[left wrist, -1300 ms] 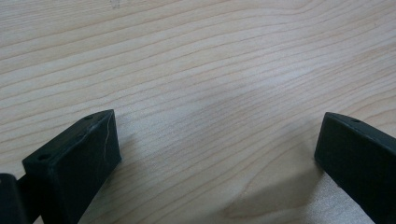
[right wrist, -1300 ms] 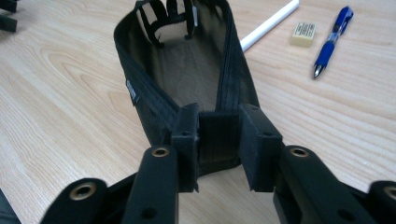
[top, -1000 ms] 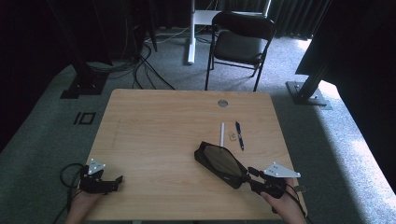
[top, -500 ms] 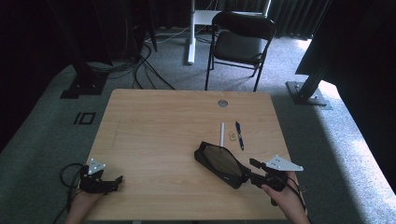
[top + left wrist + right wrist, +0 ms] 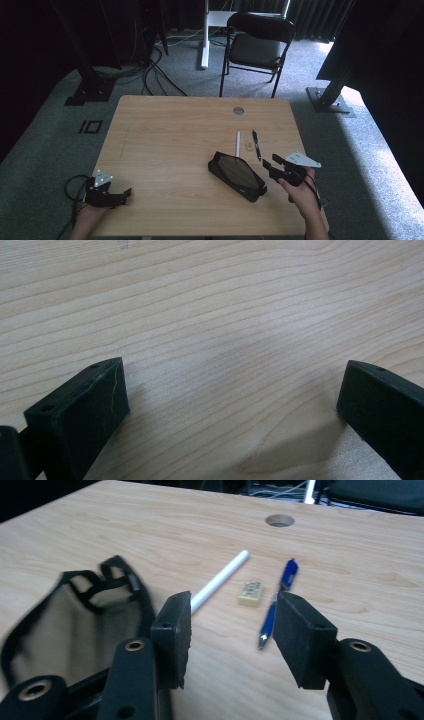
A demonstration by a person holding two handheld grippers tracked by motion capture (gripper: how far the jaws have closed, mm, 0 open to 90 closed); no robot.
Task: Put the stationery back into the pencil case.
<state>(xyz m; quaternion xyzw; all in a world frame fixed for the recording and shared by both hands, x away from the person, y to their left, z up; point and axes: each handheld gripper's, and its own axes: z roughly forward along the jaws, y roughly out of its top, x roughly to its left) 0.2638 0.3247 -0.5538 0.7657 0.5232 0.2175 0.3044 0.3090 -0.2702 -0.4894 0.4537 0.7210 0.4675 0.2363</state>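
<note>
Light wooden table, black mesh pouch, white stick, eraser, blue pen.

A studio or lab set up for recording is suggested. A plain wooden desk with a round cable hole is placed on grey carpet. Black curtains are hung at the back, cables are strewn across the floor, a folding chair is set behind the desk, and dark metal stand bases are seen at the sides.
</note>
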